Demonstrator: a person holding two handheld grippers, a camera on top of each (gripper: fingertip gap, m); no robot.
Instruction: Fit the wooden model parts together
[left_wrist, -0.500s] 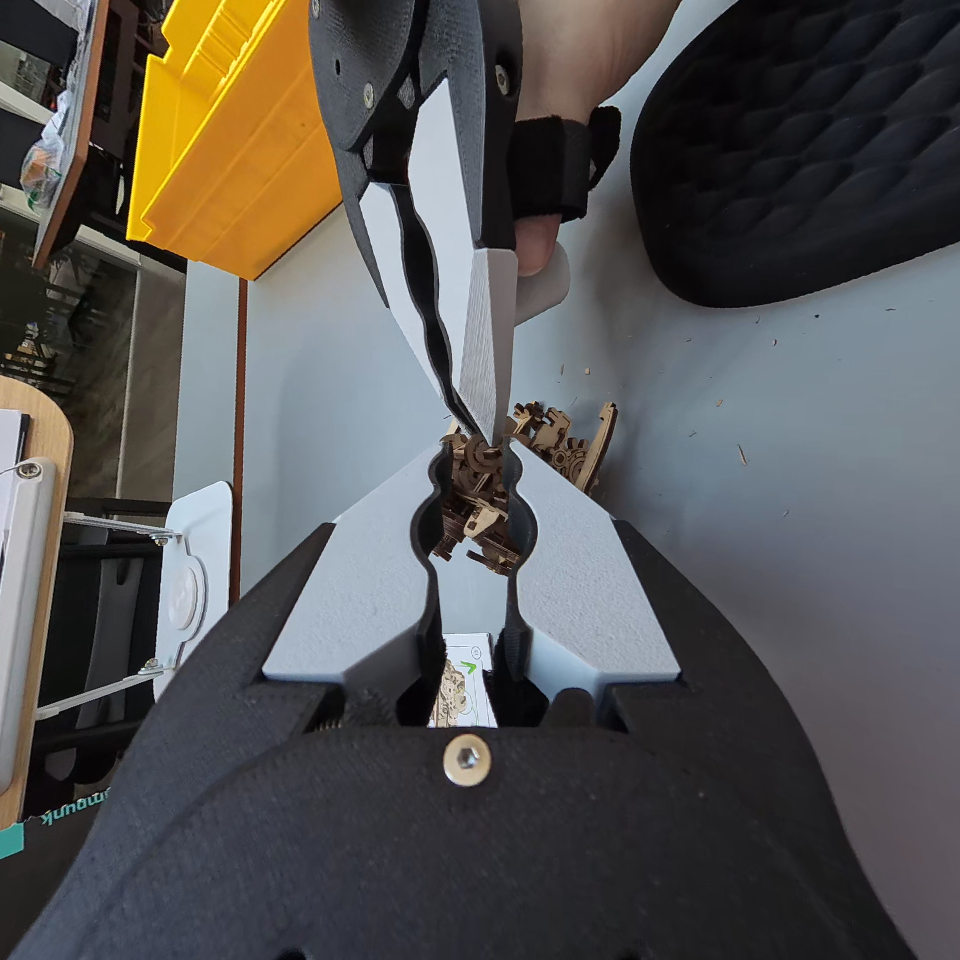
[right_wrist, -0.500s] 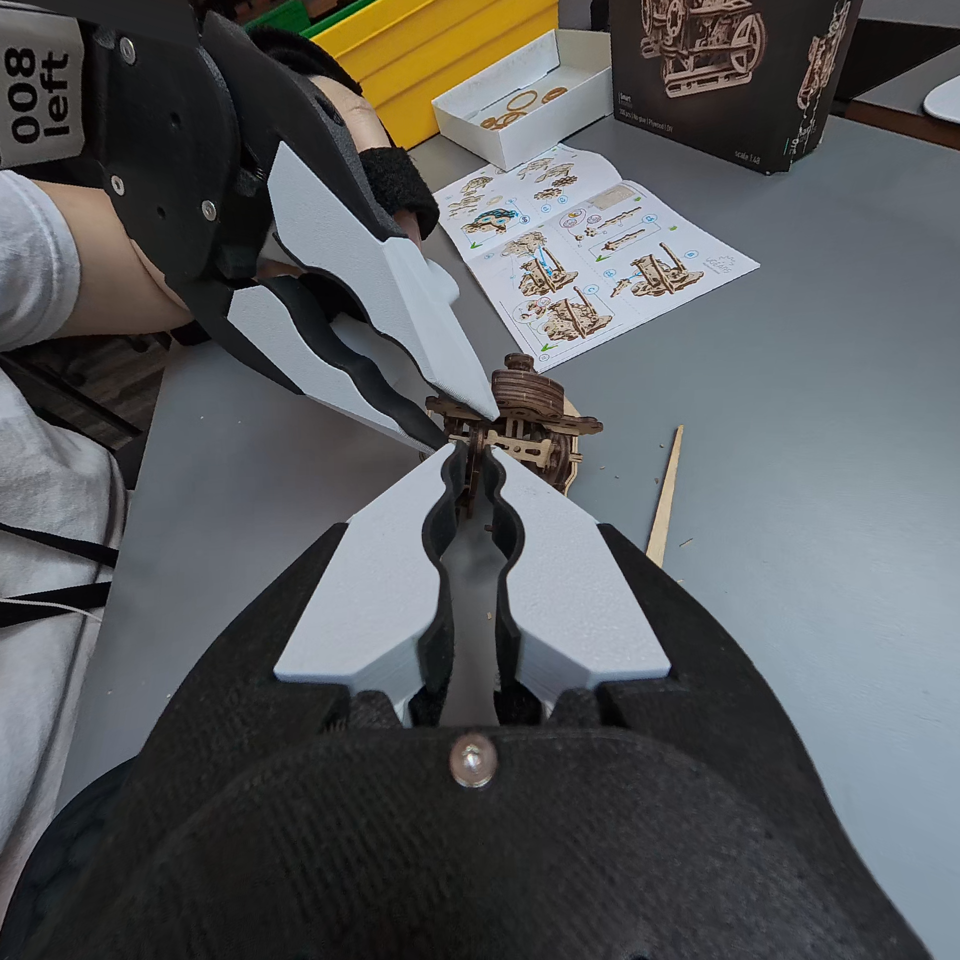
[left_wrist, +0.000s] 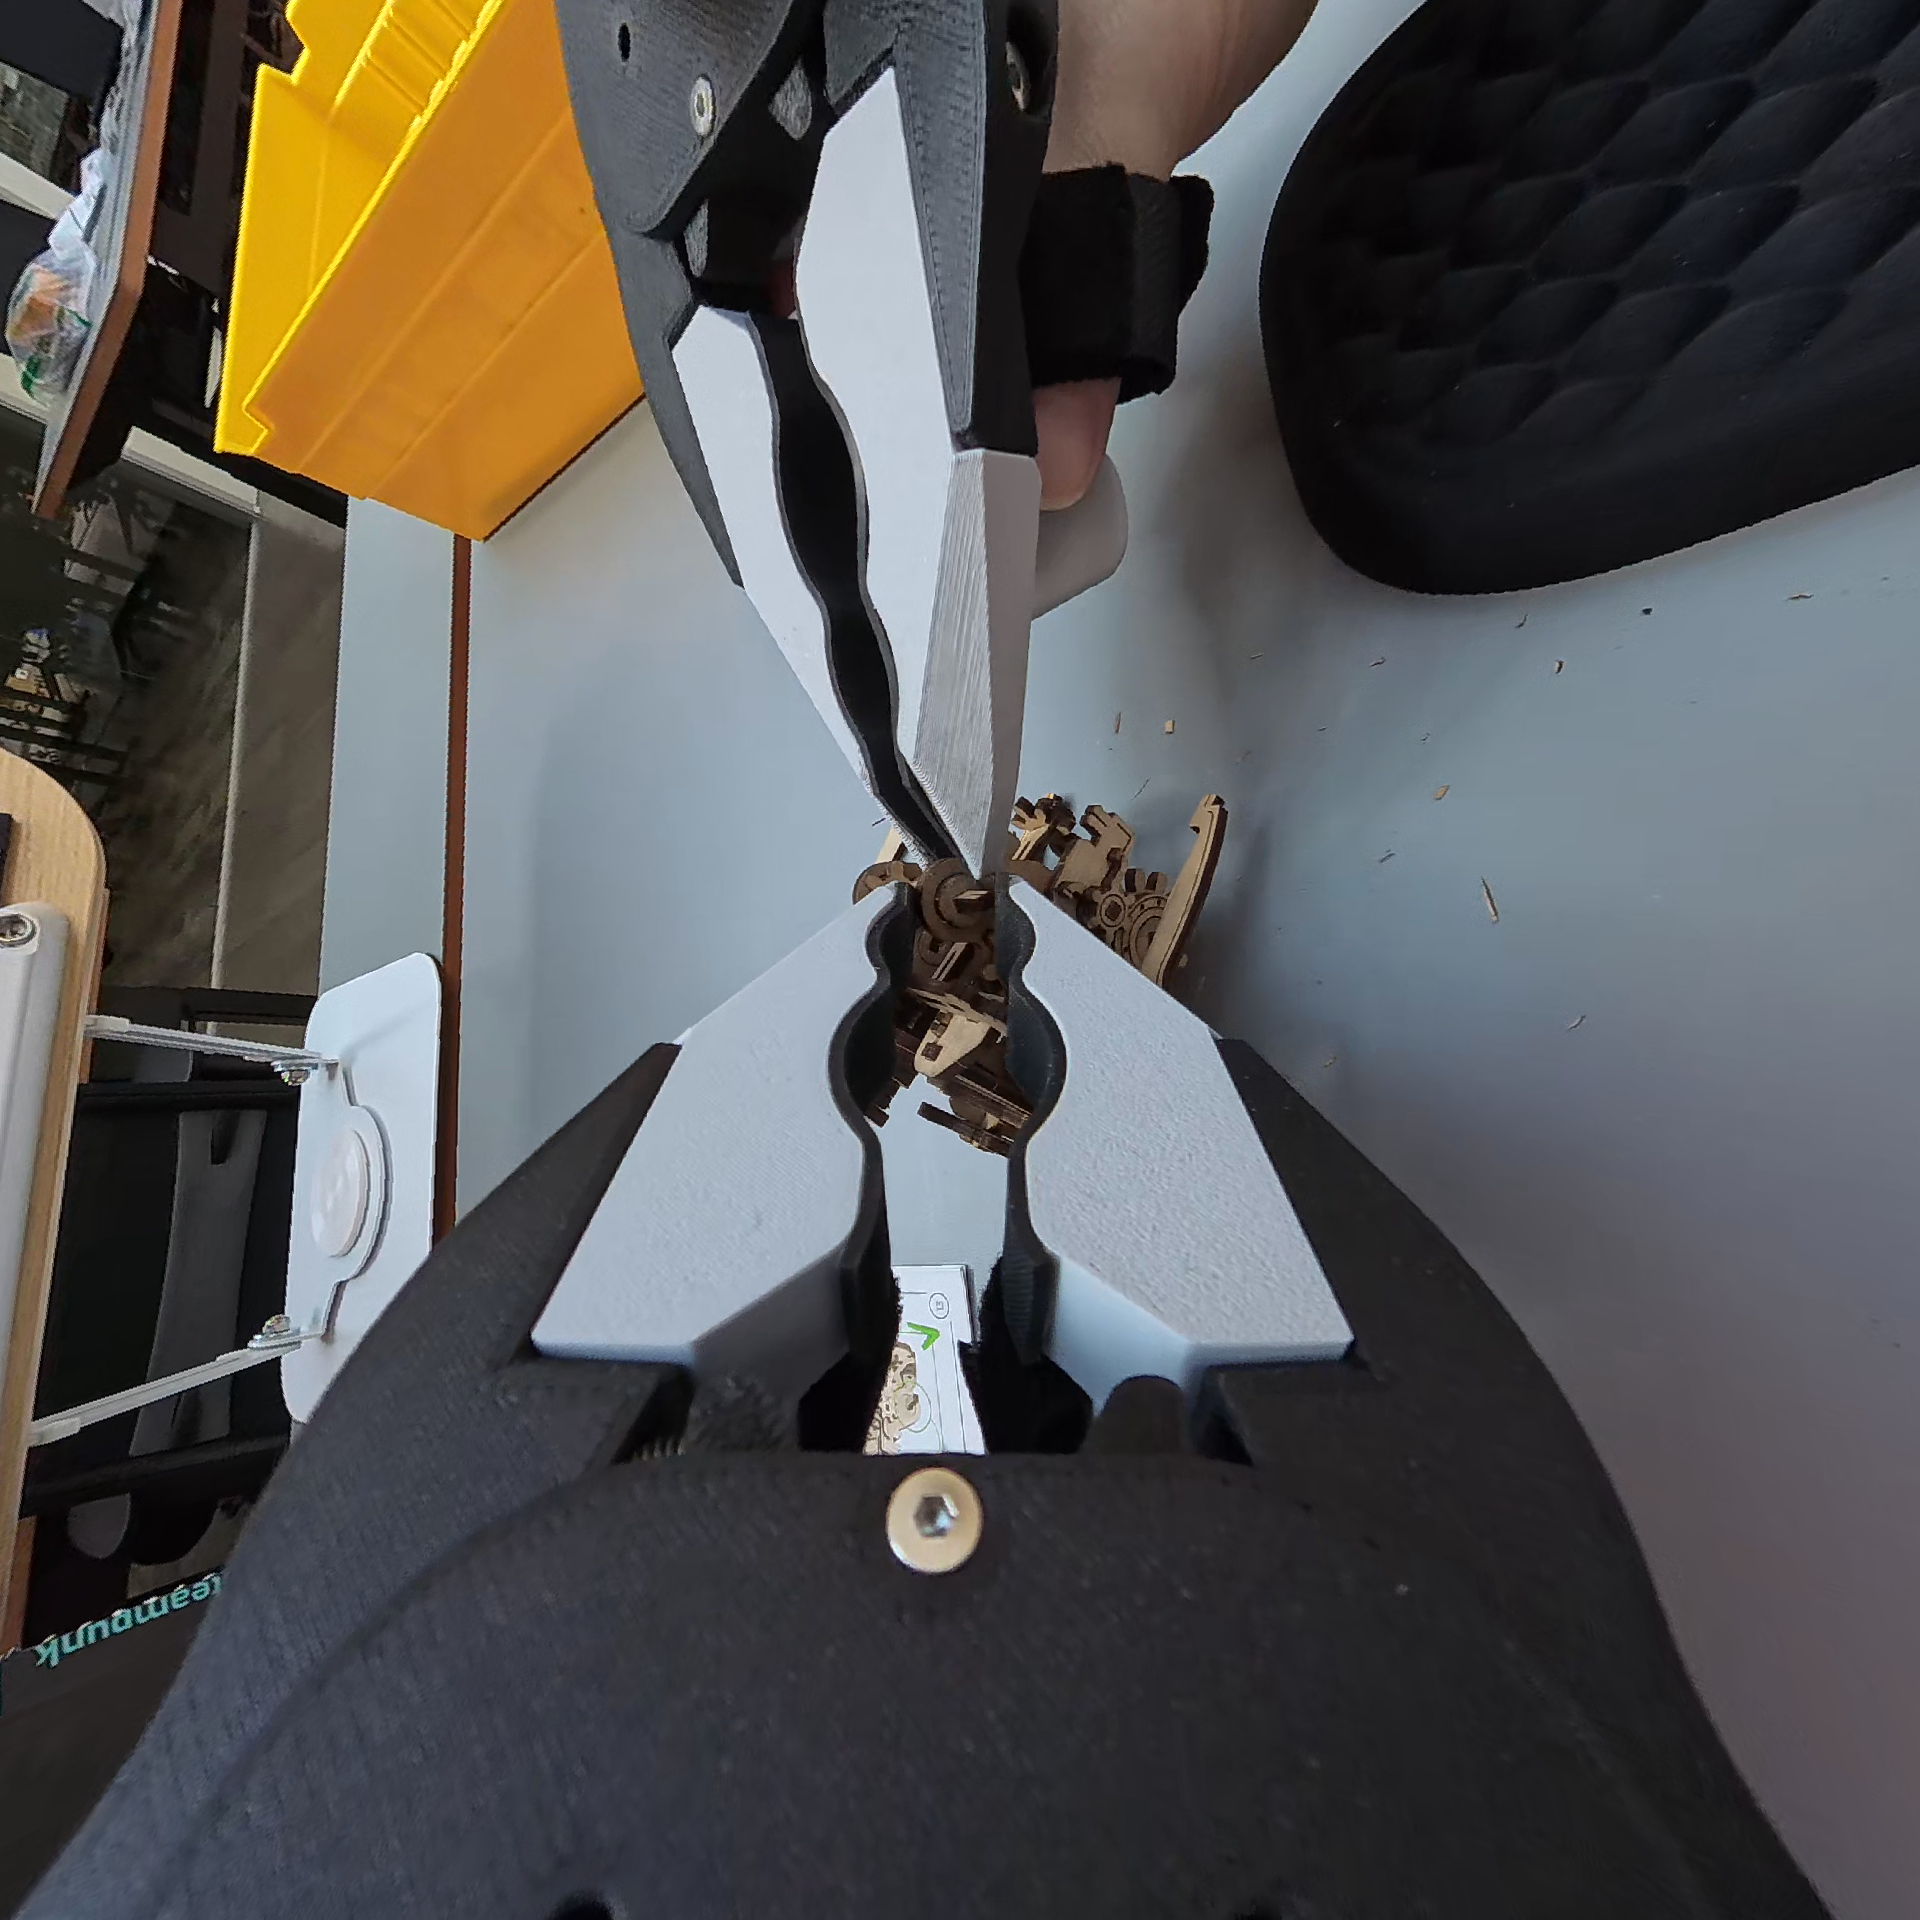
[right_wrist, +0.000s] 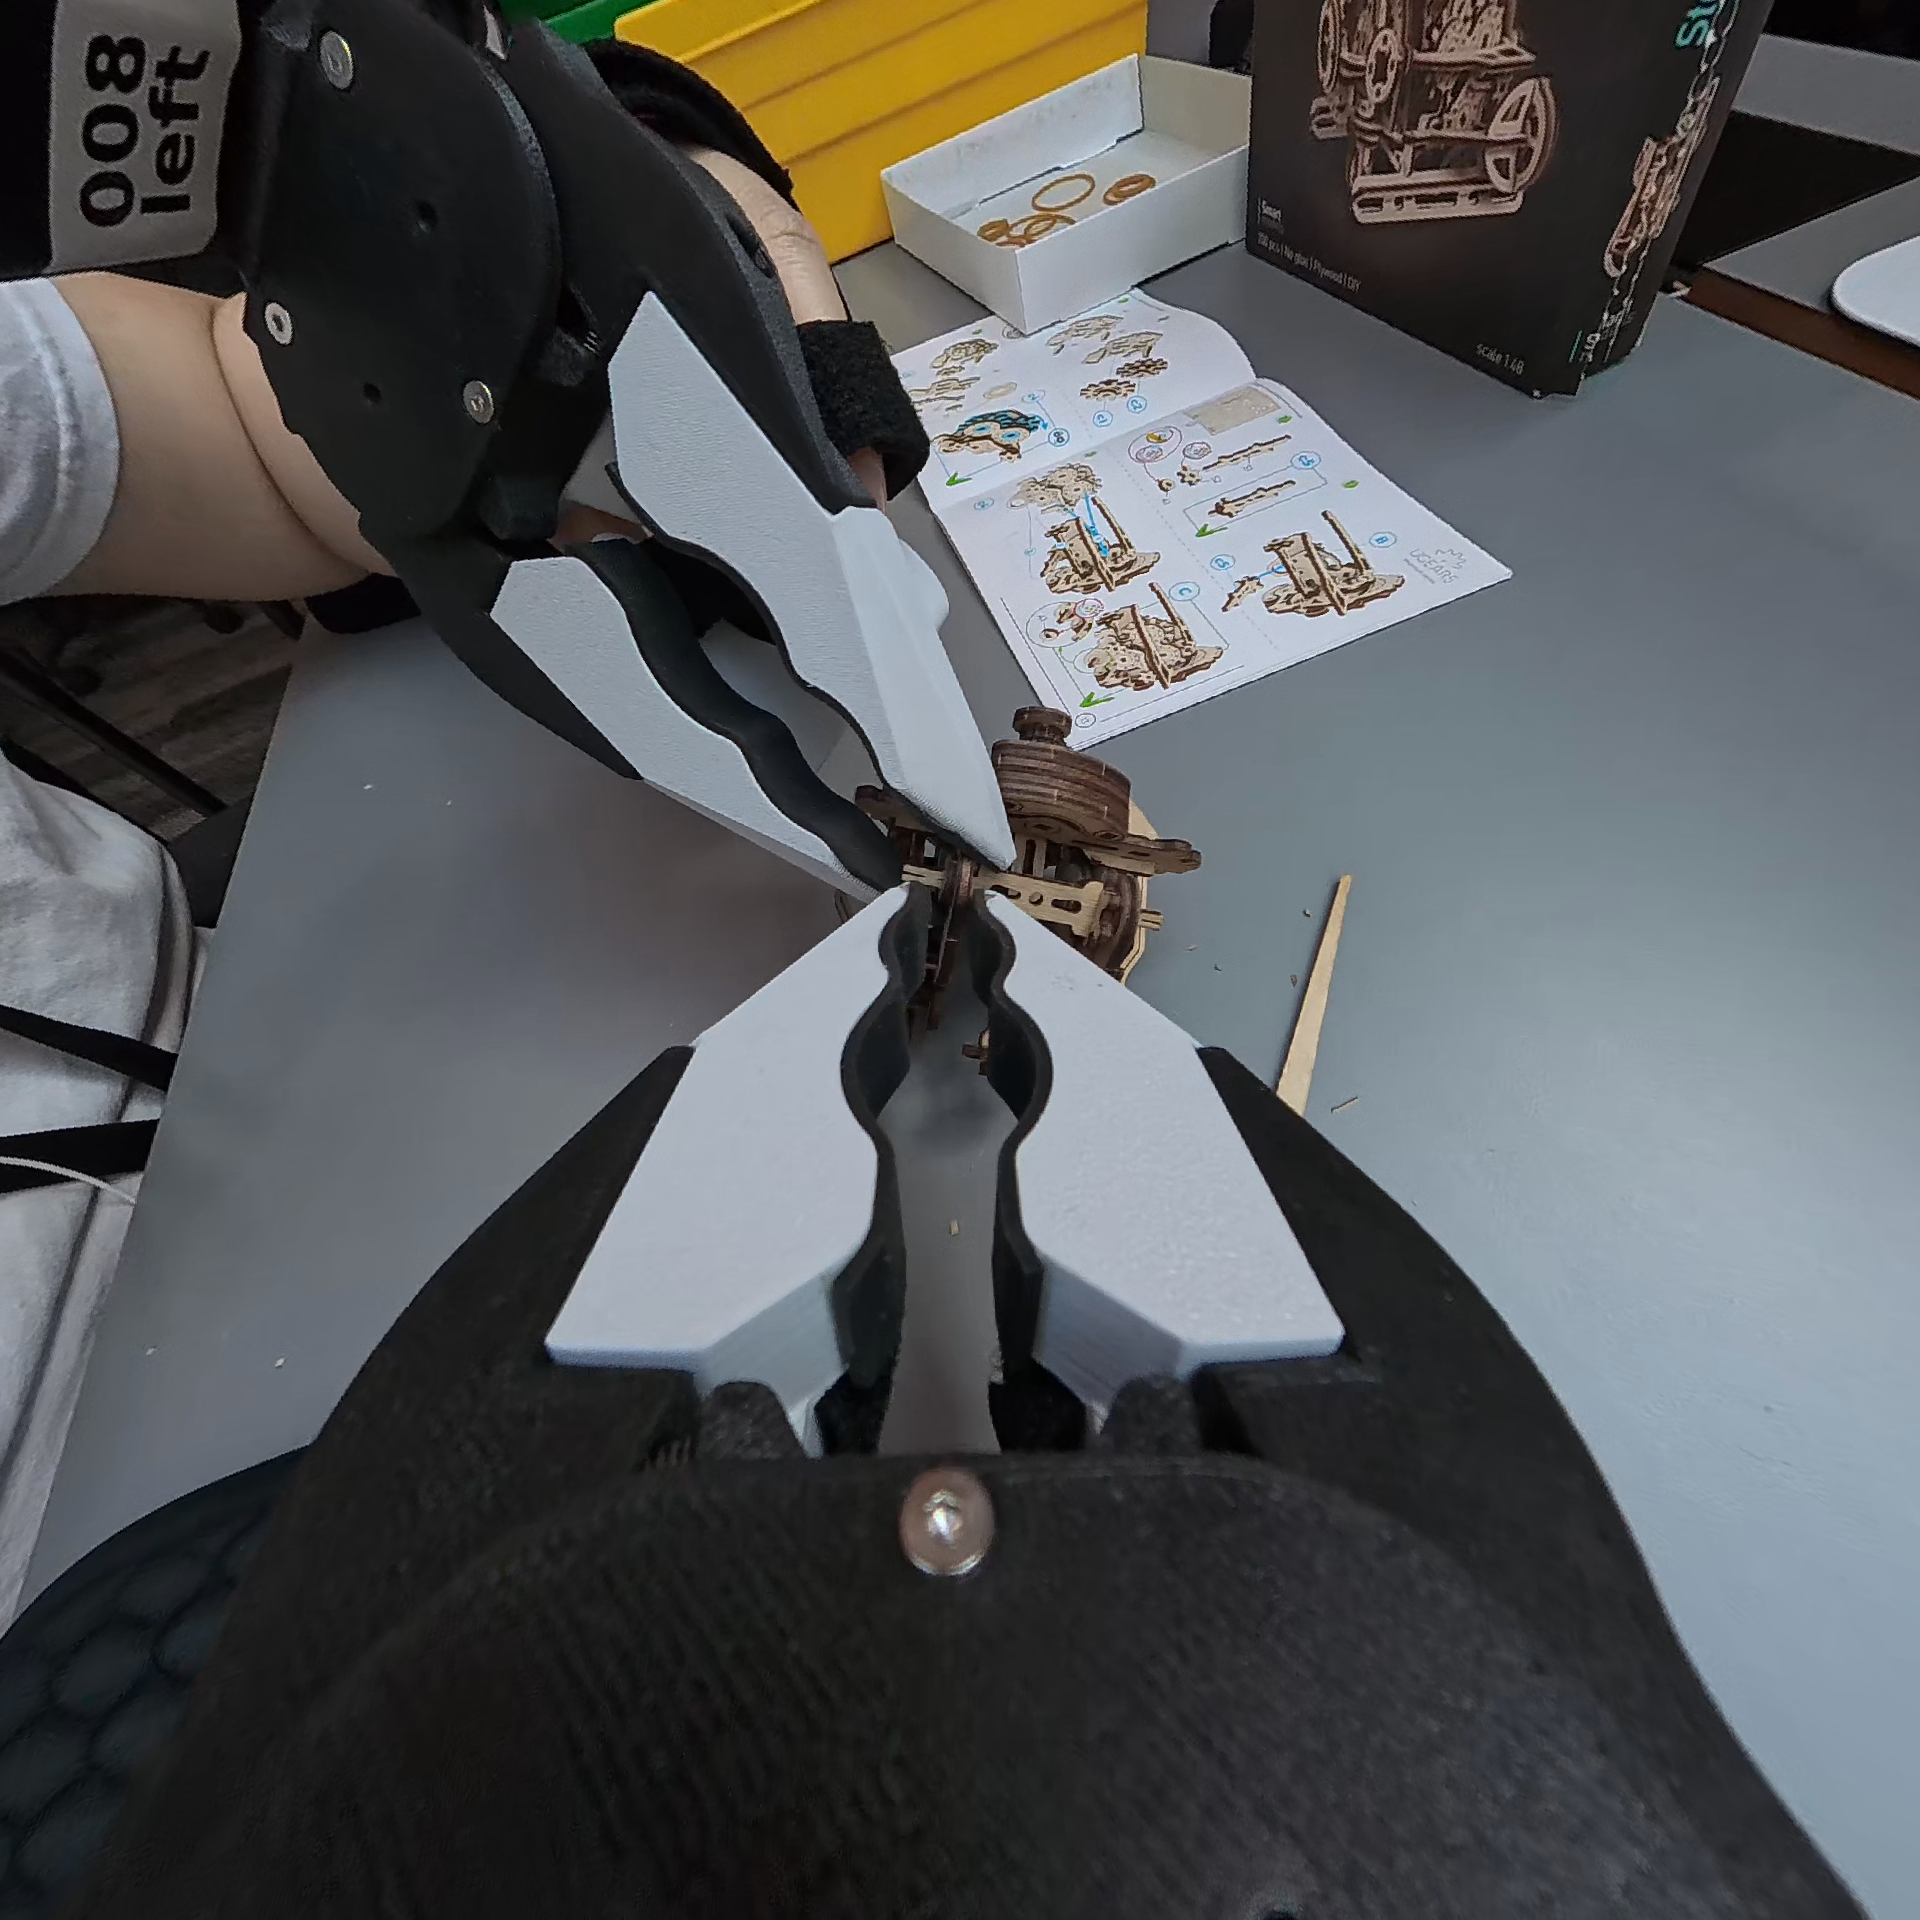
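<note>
The small wooden model of brown and pale laser-cut parts stands on the grey table. In the left wrist view it shows between my left fingers. My left gripper is shut on the model's near end. In the right wrist view the left gripper comes in from the upper left. My right gripper is shut on a small dark wooden gear at the model's front. It enters the left wrist view from above. The two grippers' tips almost touch.
An instruction sheet, a white box of wooden rings, a dark product box and yellow bins lie behind the model. A thin wooden stick lies to its right. A black cushion sits at the table's edge. Left and right tips are no more than a few centimetres apart. Both grippers' tips are roughly 9 cm from the thin wooden stick.
Both grippers stay pinched on the model at the same spot; I see only a very slight shift of the tips.
</note>
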